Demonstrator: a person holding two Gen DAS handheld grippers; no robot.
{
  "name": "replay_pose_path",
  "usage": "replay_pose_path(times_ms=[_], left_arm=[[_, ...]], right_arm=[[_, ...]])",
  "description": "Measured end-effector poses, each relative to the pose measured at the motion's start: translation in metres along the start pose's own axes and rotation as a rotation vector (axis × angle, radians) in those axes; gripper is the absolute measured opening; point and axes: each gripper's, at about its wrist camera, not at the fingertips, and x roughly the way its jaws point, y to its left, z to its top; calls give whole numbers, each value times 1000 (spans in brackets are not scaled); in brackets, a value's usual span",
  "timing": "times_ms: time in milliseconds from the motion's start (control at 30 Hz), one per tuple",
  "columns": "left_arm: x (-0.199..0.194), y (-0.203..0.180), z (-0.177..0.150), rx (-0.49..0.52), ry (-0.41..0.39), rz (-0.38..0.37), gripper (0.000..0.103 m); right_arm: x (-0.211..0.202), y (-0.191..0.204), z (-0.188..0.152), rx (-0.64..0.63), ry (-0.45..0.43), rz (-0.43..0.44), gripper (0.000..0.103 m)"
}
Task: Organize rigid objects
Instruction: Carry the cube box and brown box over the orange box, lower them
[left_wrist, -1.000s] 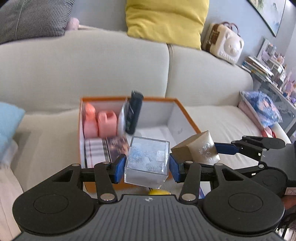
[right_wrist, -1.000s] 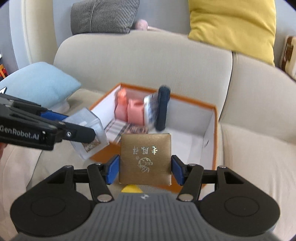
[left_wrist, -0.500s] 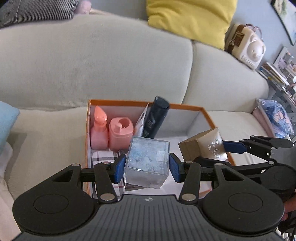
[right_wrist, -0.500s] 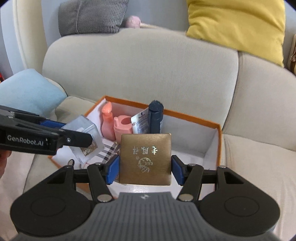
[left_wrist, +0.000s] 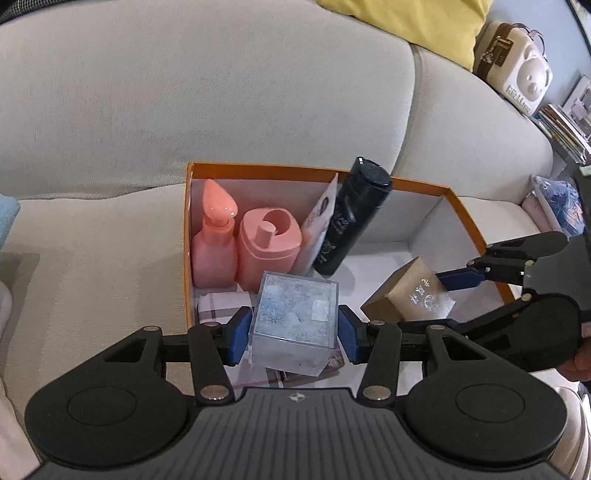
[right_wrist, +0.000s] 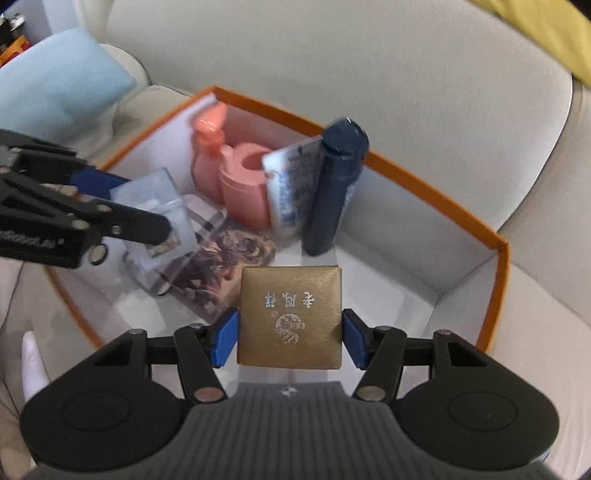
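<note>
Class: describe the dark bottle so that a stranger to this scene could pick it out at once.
On the beige sofa sits an orange-rimmed box. Along its back wall stand a pink pump bottle, a pink square container and a white pouch; the dark bottle leans beside the pouch, the row's only black, tall cylinder.

Left wrist view: looks forward and down along the left tool (left_wrist: 294, 326), close above the orange box (left_wrist: 476, 236) on the sofa (left_wrist: 184, 92). Right wrist view: the same, along the right tool (right_wrist: 290, 334), from the box's right. Both share the box interior and show the opposite tool.
</note>
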Motion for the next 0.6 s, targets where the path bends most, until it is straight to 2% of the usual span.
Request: replay_pose_path(times_ms=[133,233,400,533,600], left_arm=[[6,-2,4,11,-6,9,56],[9,-4,7,20,-7,-3,56],[15,-8,8,33,-7,-3,56],[18,-13,10,58,-15,37,56],[18,-14,11,55,-17,26,56]], right_arm=[[21,-16,10,170,53,4,61],[34,-24,13,274,60,4,61],[46,-26,13,318,80,-49,61],[48,-36,12,348,80,-119,61],[51,-41,13,363,81,-130,61]])
